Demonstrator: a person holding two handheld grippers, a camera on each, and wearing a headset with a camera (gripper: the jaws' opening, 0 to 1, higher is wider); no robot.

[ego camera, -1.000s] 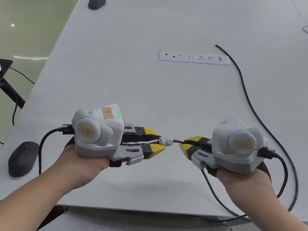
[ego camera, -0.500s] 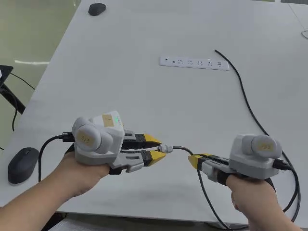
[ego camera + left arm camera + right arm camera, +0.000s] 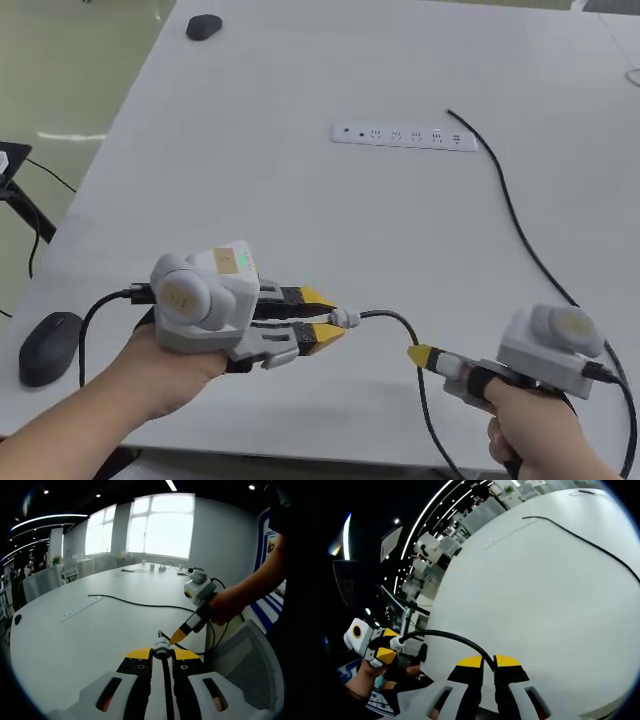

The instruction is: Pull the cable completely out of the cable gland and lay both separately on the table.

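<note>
White gland [image 3: 343, 319] pinched in left fingers [image 3: 316, 297], cable [image 3: 396, 320] in right fingers [image 3: 420, 354]; power strip [image 3: 404, 135] beyond.

white table [image 3: 250, 150], power strip [image 3: 404, 136], black cord [image 3: 510, 205], mouse [image 3: 204, 26]

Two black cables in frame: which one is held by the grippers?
The short cable arching from the gland in the left gripper to the right gripper. The long cable lies on the table by the power strip.

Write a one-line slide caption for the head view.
Left gripper holds the cable gland, right gripper grips the black cable arching between them above the white table.
</note>
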